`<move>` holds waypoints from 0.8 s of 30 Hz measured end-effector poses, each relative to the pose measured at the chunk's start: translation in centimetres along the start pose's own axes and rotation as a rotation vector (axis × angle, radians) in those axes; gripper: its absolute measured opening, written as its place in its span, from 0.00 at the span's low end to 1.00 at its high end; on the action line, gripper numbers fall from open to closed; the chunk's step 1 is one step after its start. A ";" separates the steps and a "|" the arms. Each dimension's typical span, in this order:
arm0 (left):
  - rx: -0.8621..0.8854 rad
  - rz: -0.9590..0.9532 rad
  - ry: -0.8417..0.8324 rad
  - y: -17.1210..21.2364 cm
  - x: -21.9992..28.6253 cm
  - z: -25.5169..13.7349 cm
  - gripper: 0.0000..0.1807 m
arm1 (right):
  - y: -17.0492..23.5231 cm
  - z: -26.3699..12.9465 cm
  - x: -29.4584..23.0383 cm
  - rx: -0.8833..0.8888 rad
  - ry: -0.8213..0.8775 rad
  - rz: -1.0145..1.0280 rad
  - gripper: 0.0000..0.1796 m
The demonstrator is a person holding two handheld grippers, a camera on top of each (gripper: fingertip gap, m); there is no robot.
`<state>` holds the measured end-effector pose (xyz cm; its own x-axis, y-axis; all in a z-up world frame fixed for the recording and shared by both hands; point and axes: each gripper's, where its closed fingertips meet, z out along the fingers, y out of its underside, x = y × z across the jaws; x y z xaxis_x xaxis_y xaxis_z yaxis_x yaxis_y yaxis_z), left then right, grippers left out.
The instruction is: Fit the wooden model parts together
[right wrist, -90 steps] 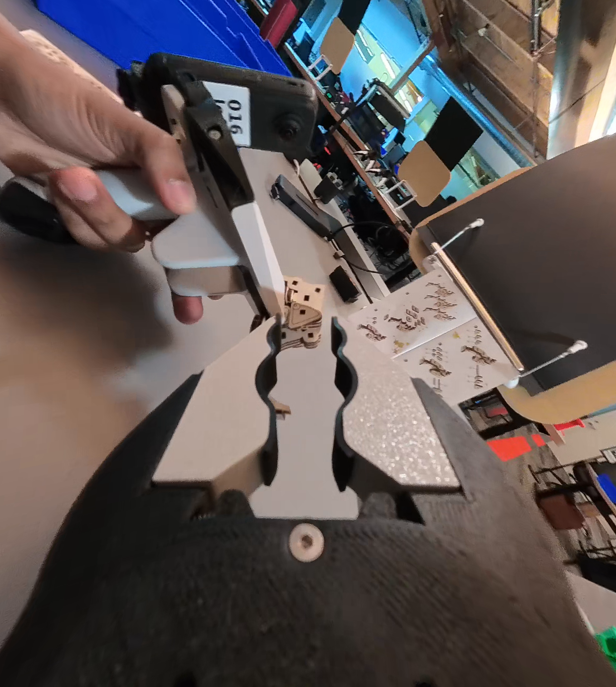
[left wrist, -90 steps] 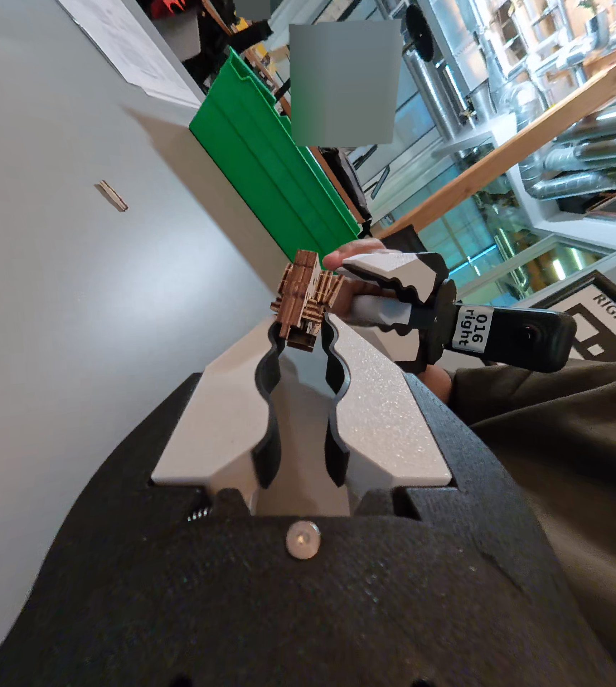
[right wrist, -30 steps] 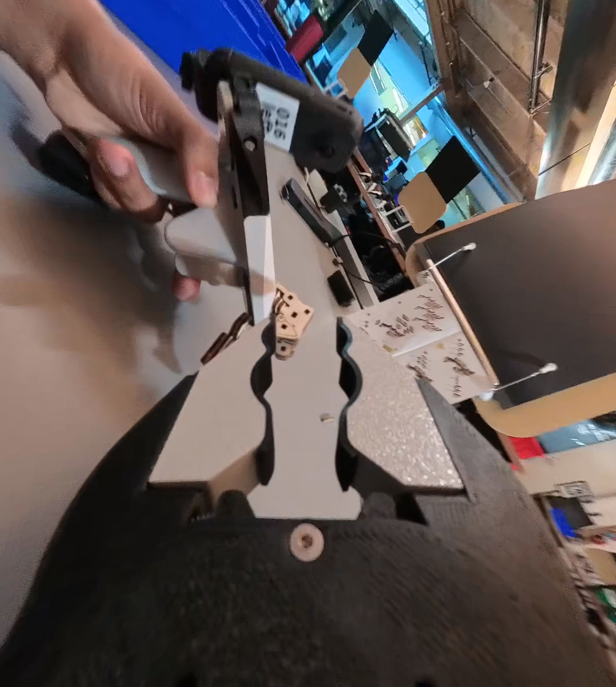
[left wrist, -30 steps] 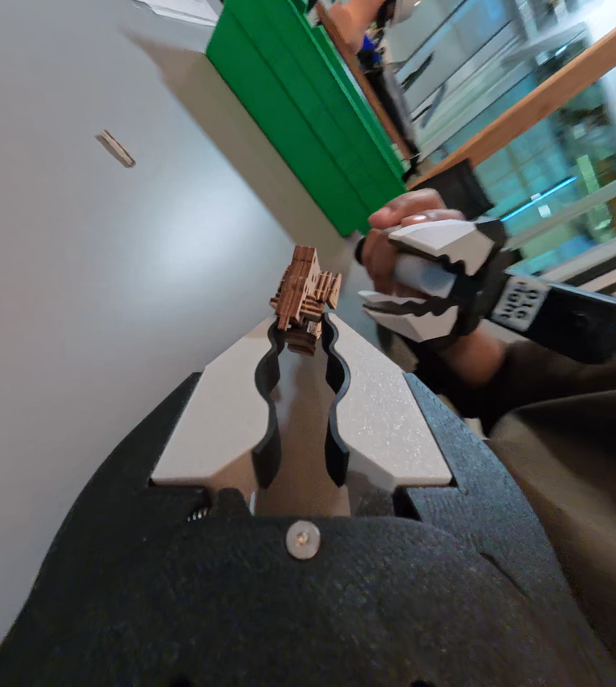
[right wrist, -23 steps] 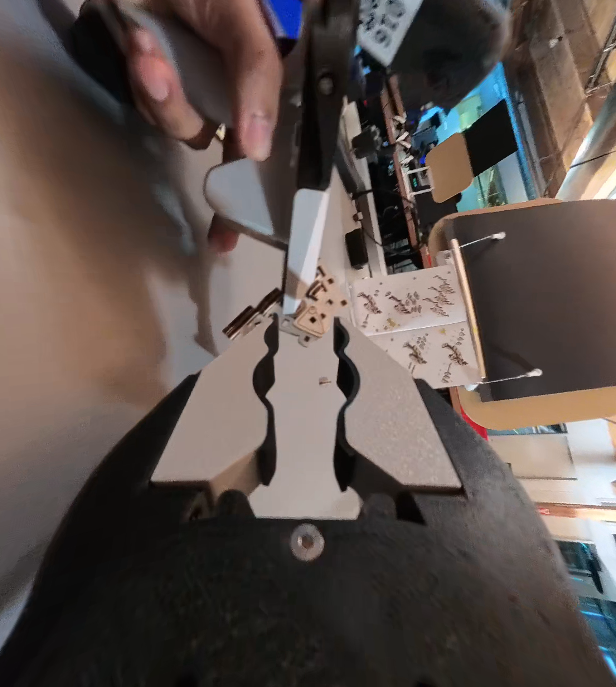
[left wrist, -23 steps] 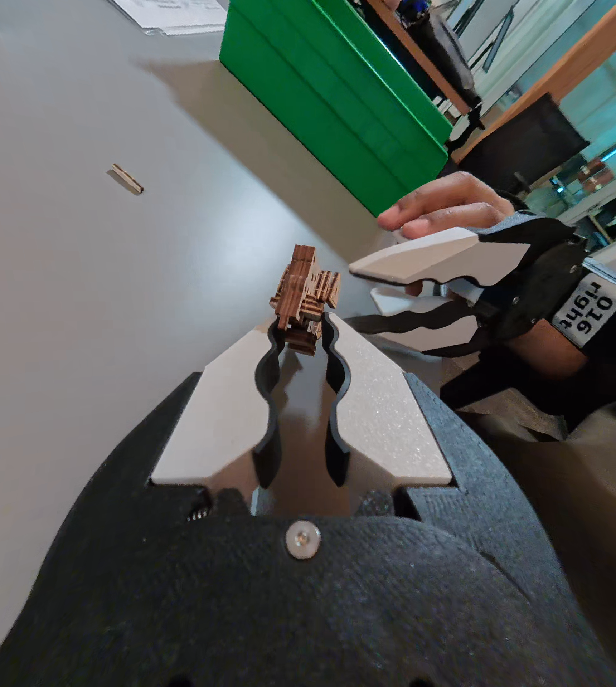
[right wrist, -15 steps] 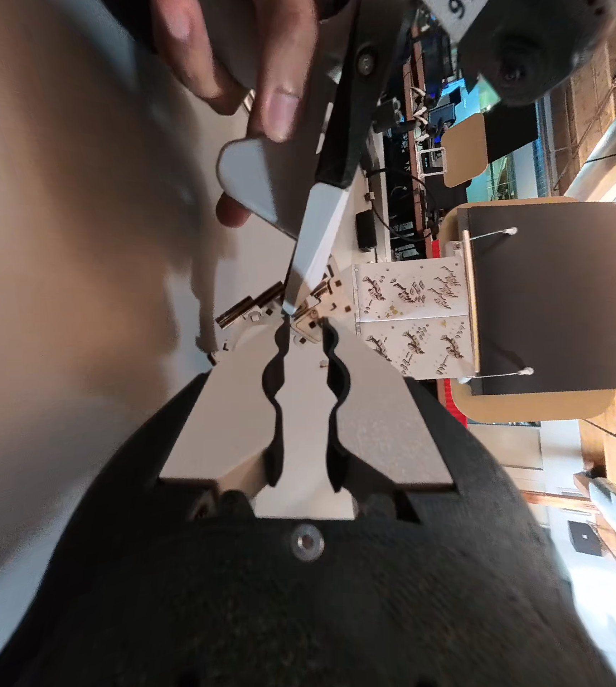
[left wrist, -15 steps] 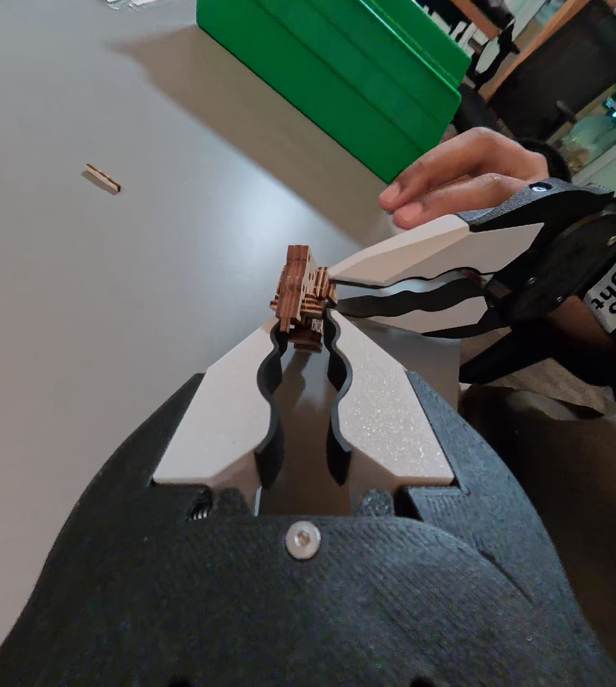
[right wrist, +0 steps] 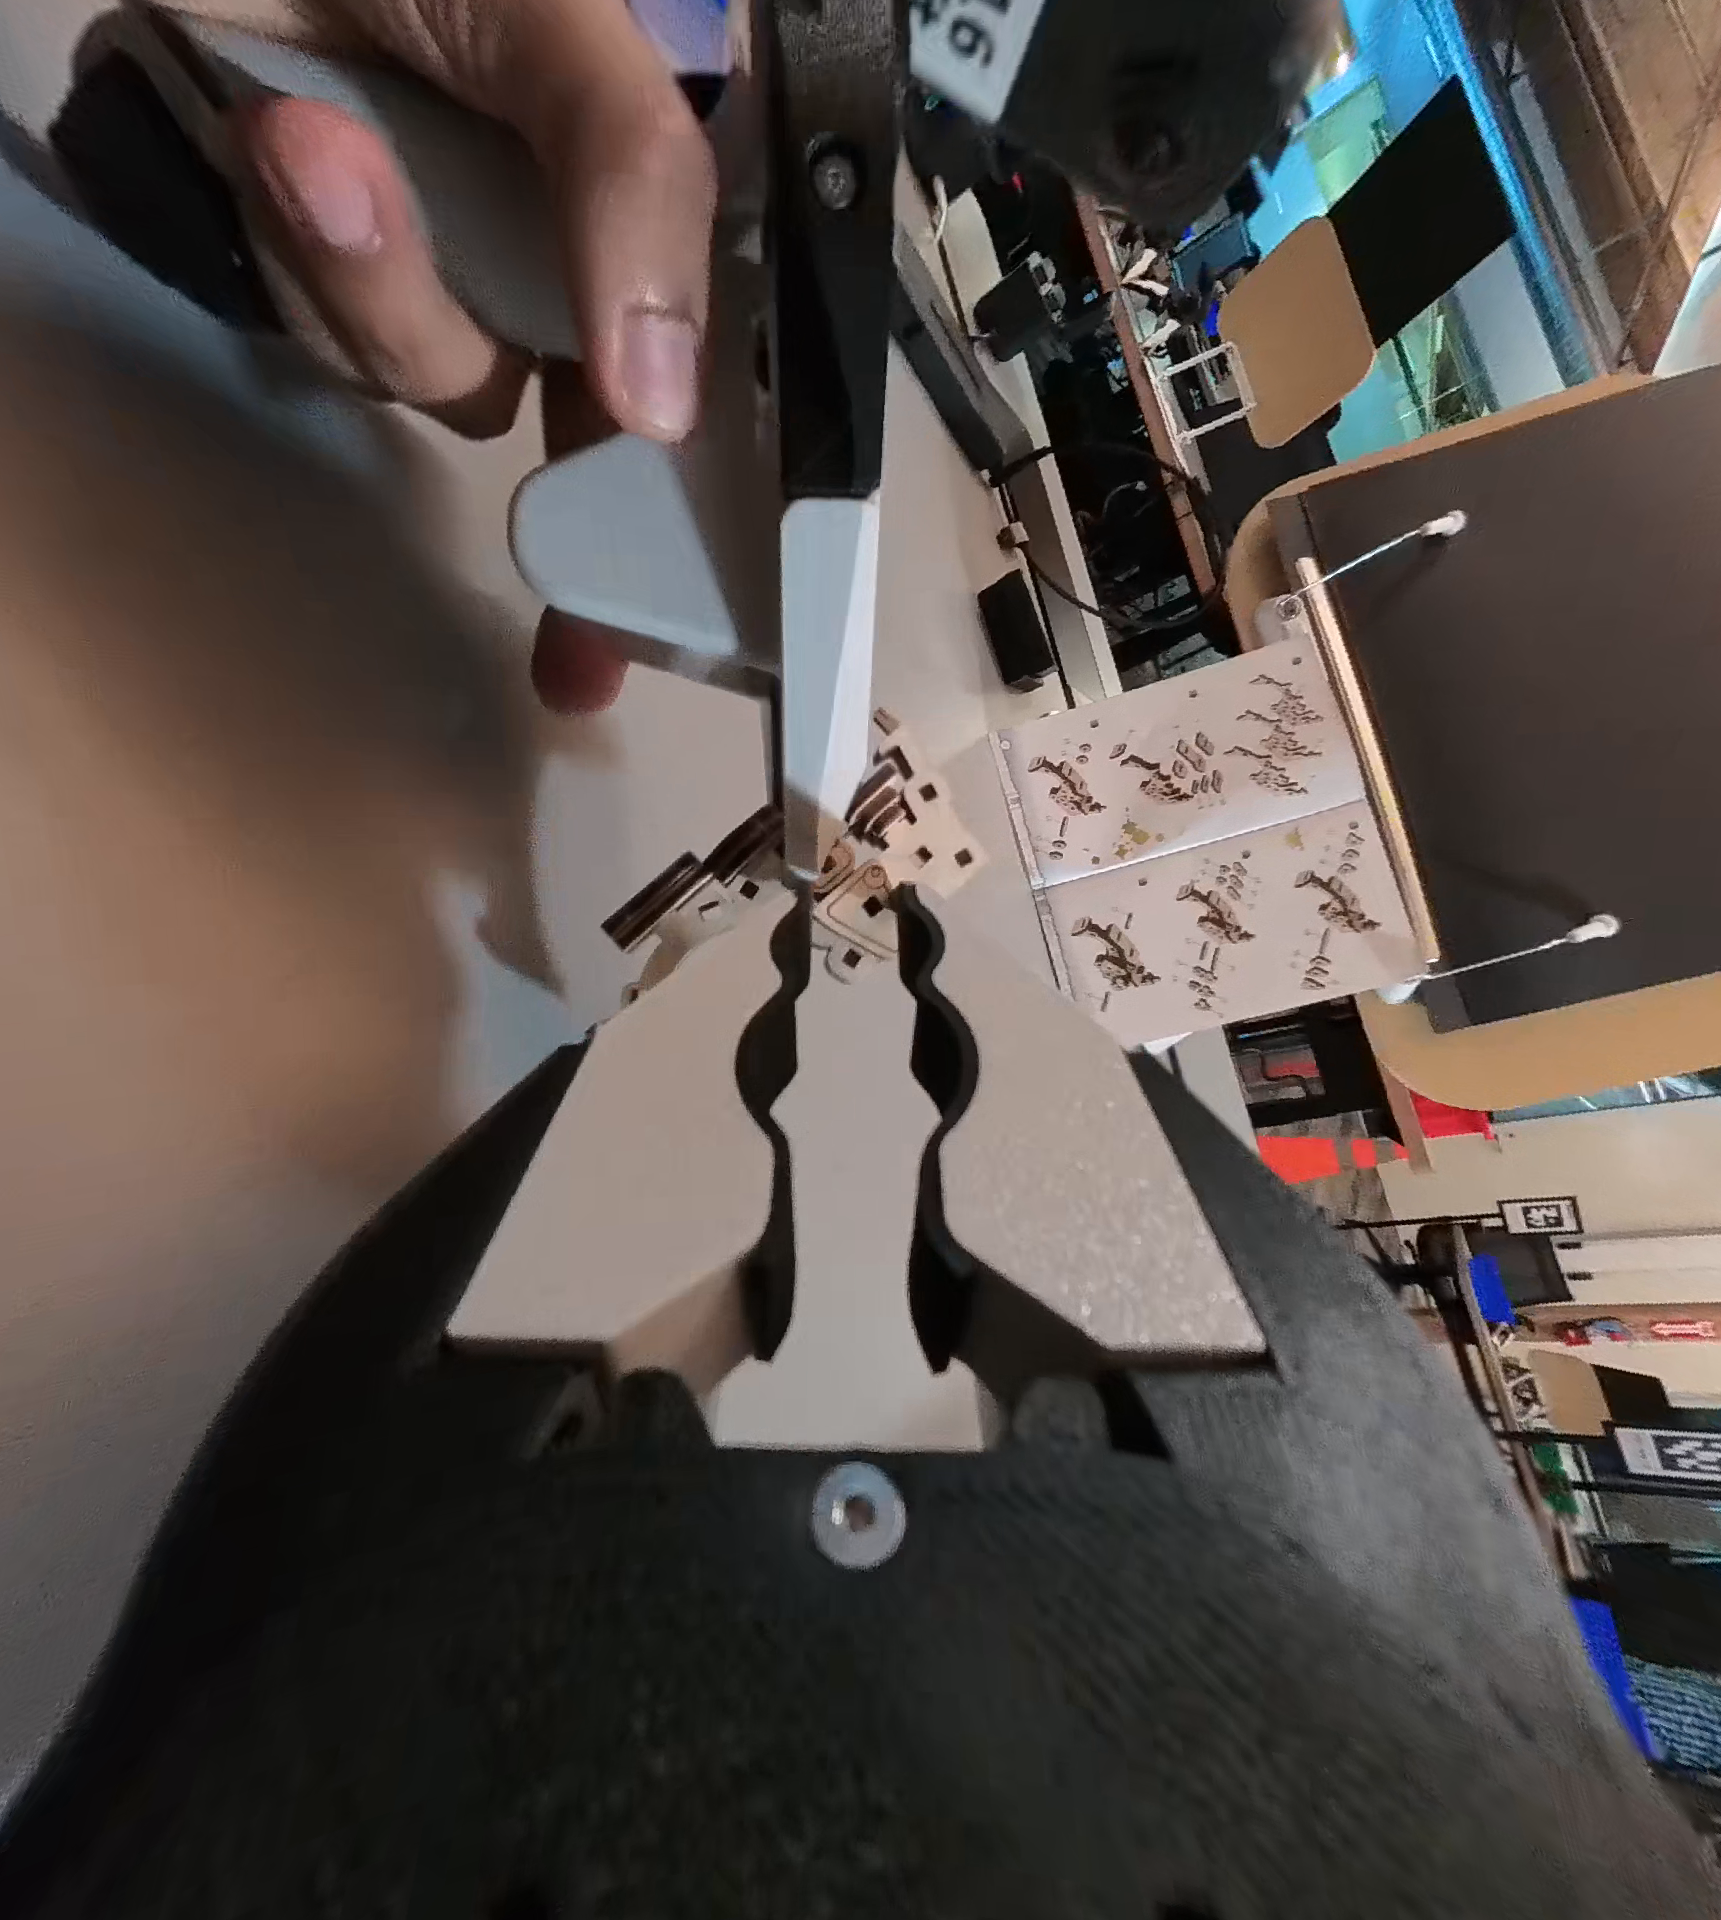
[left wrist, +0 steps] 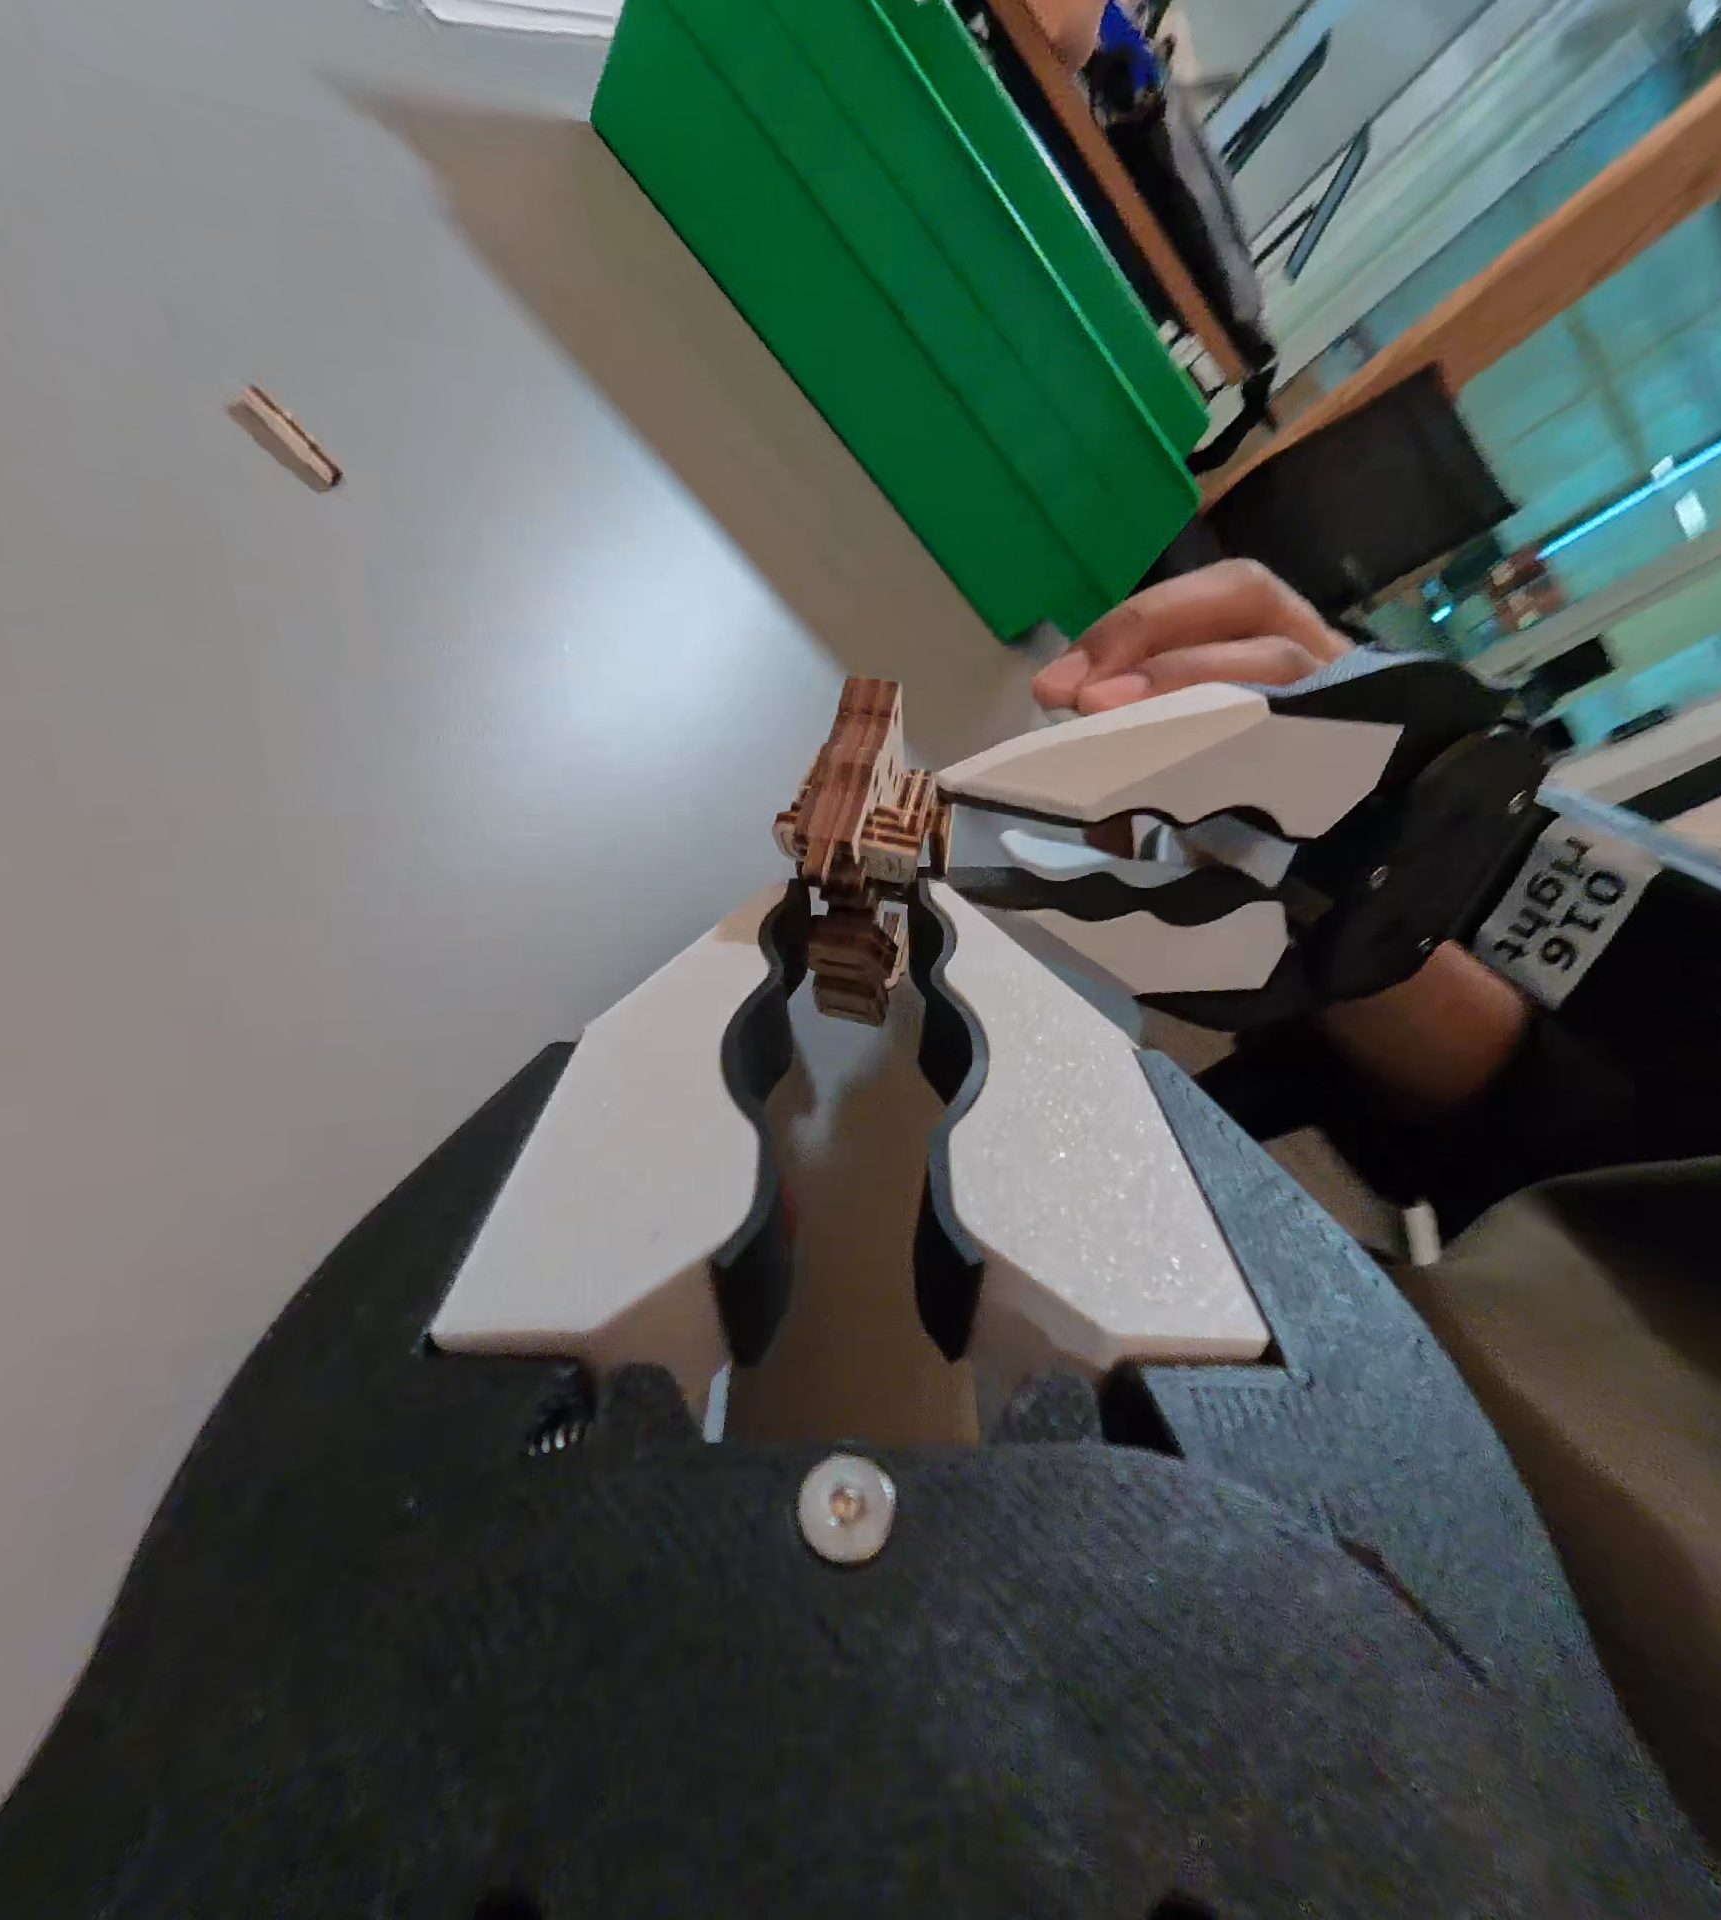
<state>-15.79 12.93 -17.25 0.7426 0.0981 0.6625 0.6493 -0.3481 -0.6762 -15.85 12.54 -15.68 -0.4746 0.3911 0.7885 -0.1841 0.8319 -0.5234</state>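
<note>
My left gripper (left wrist: pixel 851 909) is shut on the lower part of the small brown wooden model (left wrist: pixel 861 800) and holds it above the grey table (left wrist: pixel 212 779). My right gripper (left wrist: pixel 934 836) comes in from the right, and its two tips pinch the model's right side. In the right wrist view my right gripper (right wrist: pixel 848 920) has a pale wooden part of the model (right wrist: pixel 851 940) between its tips. The left gripper's white finger (right wrist: pixel 820 675) comes down from above onto the model (right wrist: pixel 913 821). A hand (right wrist: pixel 482 208) holds the left gripper's grip.
A green bin (left wrist: pixel 887 291) stands at the table's far side. A small loose wooden strip (left wrist: pixel 284 452) lies on the table to the left. A sheet with pictures of parts (right wrist: pixel 1199 852) is clipped to a dark board (right wrist: pixel 1562 727) behind the model. Both grippers' tips are close together, under 4 cm apart.
My right gripper had drawn back open from the model. It has come back in from the right and closed on the model's side. My left gripper has kept its hold throughout.
</note>
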 end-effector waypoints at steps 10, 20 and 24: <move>0.119 -0.215 0.145 -2.2 -0.2 -1.7 0.09 | -2.1 -0.9 1.3 0.052 0.167 -0.262 0.08; 0.123 -0.119 0.090 -2.1 -1.0 -1.7 0.10 | 1.2 -1.3 3.3 0.026 0.096 0.174 0.08; 0.143 -0.134 0.104 -2.5 -1.2 -2.0 0.10 | 3.1 -1.9 4.2 -0.046 0.103 0.250 0.08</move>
<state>-18.63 11.80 -15.63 0.6317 0.0357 0.7744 0.7634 -0.2019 -0.6135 -16.76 17.45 -13.39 -0.4095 0.6228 0.6666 -0.0315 0.7206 -0.6926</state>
